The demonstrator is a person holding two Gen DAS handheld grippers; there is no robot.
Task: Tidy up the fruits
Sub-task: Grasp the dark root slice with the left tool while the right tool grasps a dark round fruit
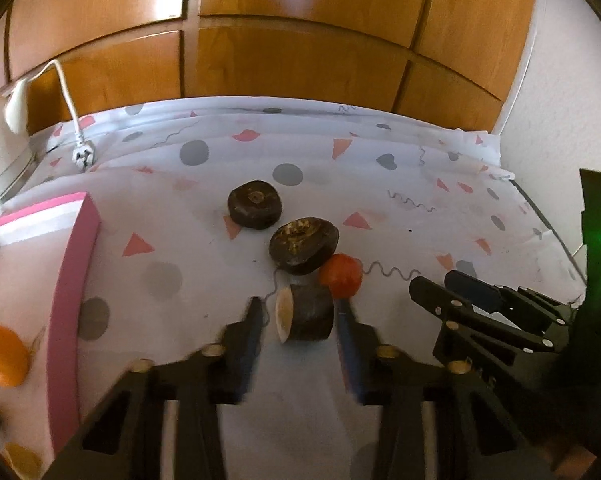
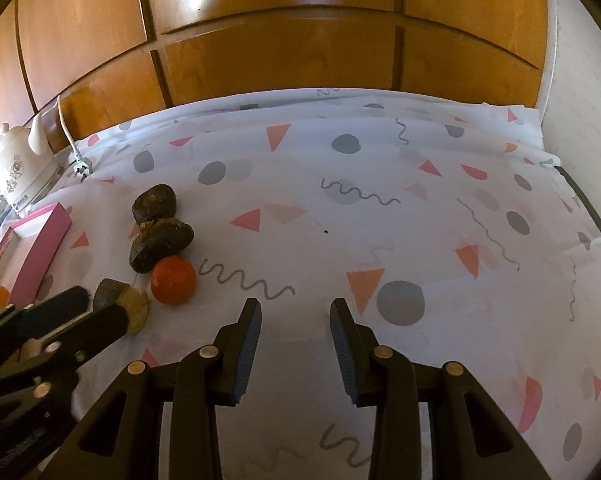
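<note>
Three dark brown fruits and one red-orange fruit [image 1: 340, 276] lie on the patterned tablecloth. My left gripper [image 1: 300, 312] is open around the nearest dark fruit [image 1: 306, 312], which lies on its side with a pale cut end; the right finger looks close to touching it. A second dark fruit [image 1: 302, 246] leans on it, and a third [image 1: 254, 204] lies farther back. My right gripper [image 2: 294, 308] is open and empty over bare cloth, right of the red-orange fruit [image 2: 173, 280]. It also shows in the left wrist view [image 1: 440, 284].
A pink-edged box [image 1: 72, 280] stands at the left with an orange fruit [image 1: 4, 356] inside it. A white kettle [image 2: 18, 168] and its plug [image 1: 82, 156] sit at the back left. Wooden cabinet doors [image 1: 300, 40] rise behind the table.
</note>
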